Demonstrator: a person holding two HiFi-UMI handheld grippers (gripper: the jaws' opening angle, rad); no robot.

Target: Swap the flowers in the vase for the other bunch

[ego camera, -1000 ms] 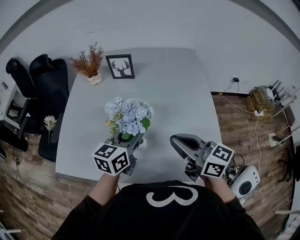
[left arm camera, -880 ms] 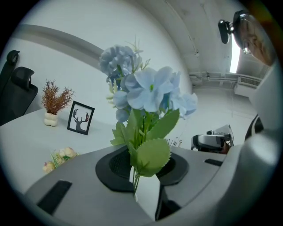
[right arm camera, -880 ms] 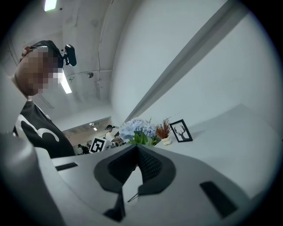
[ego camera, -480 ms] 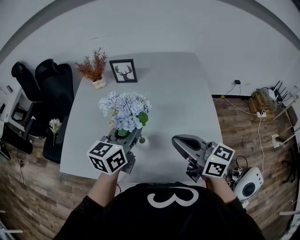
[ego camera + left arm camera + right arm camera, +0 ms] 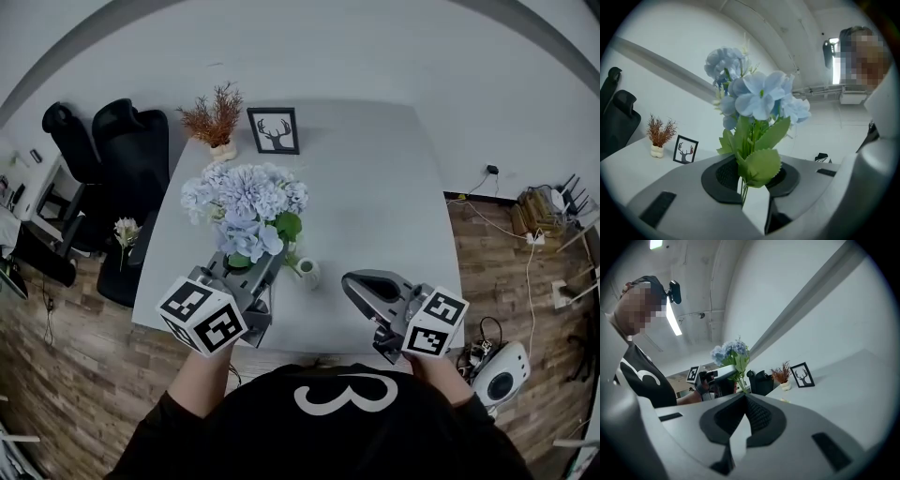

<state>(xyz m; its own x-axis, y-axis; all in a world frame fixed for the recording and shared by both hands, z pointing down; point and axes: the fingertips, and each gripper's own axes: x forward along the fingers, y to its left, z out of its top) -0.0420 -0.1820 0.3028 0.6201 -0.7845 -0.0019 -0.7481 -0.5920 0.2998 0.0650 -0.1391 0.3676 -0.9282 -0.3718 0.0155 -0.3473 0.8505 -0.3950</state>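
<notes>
Clamped narrow in the left gripper (image 5: pixel 752 199): thin green stems (image 5: pixel 742 190) of the blue hydrangea bunch (image 5: pixel 754 93), caught just under the lowest saw-edged leaf; held upright, heads at 12 o'clock above the jaws; dark ribbed pads either side, smooth grey shell beyond. Closed together and empty: right gripper (image 5: pixel 739 427), nothing between its jaws; parked at 4 o'clock of the vase in the head view (image 5: pixel 364 284).

Changed over the last second: bunch (image 5: pixel 246 202) raised with the left gripper (image 5: pixel 255 274) and carried toward 10 o'clock; stems now clear of the small white vase (image 5: pixel 307 273), left bare-mouthed on the table (image 5: pixel 375 187), hidden under the blooms a second ago. Meaning for the task: old flowers out, vase free, first half judged done; still to do: set this bunch down, fetch the other.

Likely the other bunch: pale white sprig (image 5: pixel 125 231) at 9 o'clock, off the table edge by the black office chairs (image 5: pixel 131 155); too small to tell more.

Materials: blooms matte, papery, in soft round clusters, artificial-looking; leaves flat, stiff; vase glossy, ceramic-looking, narrow neck, bulb body, probably light and tippable; table smooth, pale grey, rectangular. At 12 o'clock, far end: rusty dried sprigs (image 5: pixel 214 117) in a small pot, black-framed deer print (image 5: pixel 278 130).
</notes>
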